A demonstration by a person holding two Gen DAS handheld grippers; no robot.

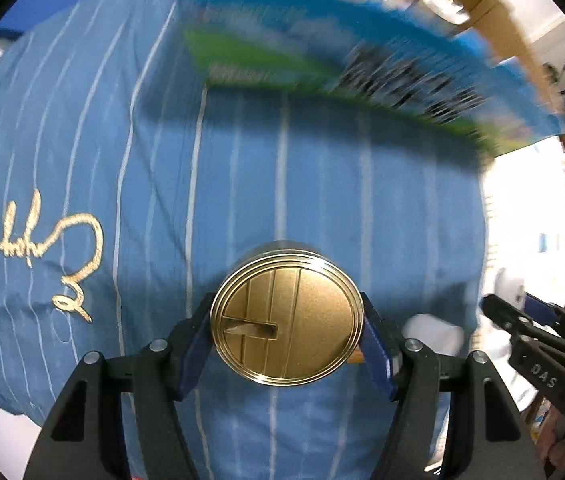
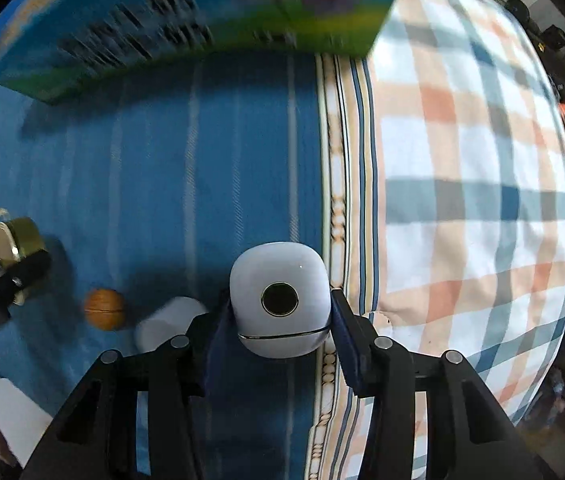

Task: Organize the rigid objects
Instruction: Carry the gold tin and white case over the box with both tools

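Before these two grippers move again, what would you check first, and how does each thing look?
1. Left gripper shut on the gold tin: ok.
2. Right gripper shut on the white case: ok.
3. The two grippers apart from each other: ok.
4. Blue box position known: cannot tell, it is blurred.
5. Wooden ball and white cup lie clear of both grippers on the blue cloth: ok.
6. Where each item should go: cannot tell.

Both wrist views look down, close; share blue striped cloth [image 1: 322, 200] [image 2: 202, 180], blurred box [image 1: 322, 52] [image 2: 186, 20].
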